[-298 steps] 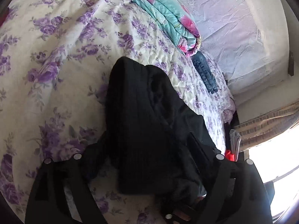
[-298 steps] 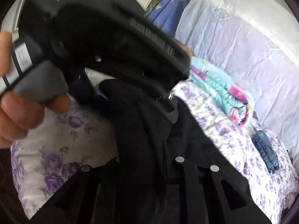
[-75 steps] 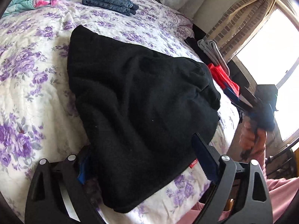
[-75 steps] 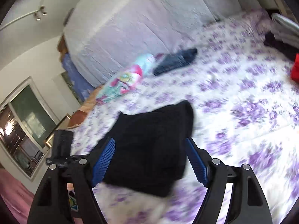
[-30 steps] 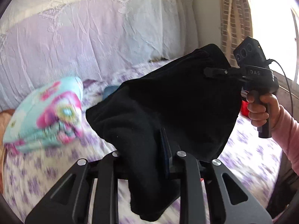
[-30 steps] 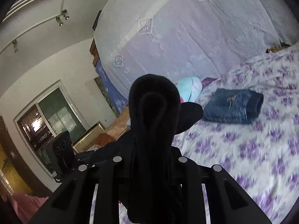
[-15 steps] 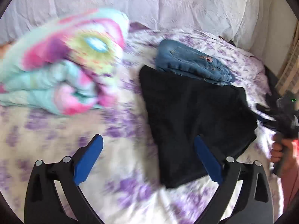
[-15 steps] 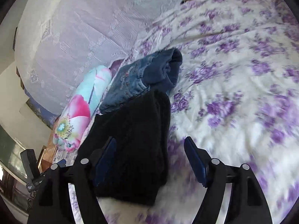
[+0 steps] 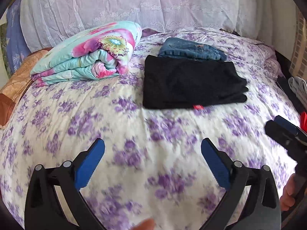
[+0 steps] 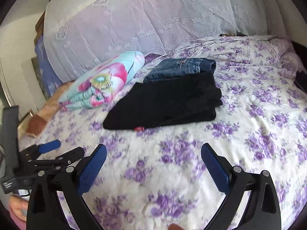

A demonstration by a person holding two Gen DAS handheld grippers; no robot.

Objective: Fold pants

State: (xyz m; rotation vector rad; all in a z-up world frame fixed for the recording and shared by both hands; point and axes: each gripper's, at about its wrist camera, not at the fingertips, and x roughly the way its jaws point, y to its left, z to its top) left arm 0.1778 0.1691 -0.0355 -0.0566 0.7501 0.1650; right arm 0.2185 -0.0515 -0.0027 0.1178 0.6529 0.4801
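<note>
The black pants (image 9: 191,84) (image 10: 165,105) lie folded flat on the flowered bed sheet (image 9: 76,115), their far edge against a folded pair of blue jeans (image 9: 191,49) (image 10: 180,68). A small red tag (image 9: 198,107) shows at their near edge. My left gripper (image 9: 153,143) hovers over bare sheet short of the pants, its jaws opening with nothing between them. My right gripper (image 10: 154,147) also hangs back from the pants, jaws opening and empty. Each gripper shows at the edge of the other's view.
A rolled floral quilt (image 9: 90,53) (image 10: 103,84) lies left of the pants, with a brown pillow (image 9: 17,80) beyond it. A lace-covered headboard (image 9: 153,3) rises behind. Grey and red clothes (image 9: 298,88) sit past the bed's right edge.
A second ago both grippers held the black pants up in the air. The pants now lie on the bed by the jeans, and both grippers have let go, opened and drawn back.
</note>
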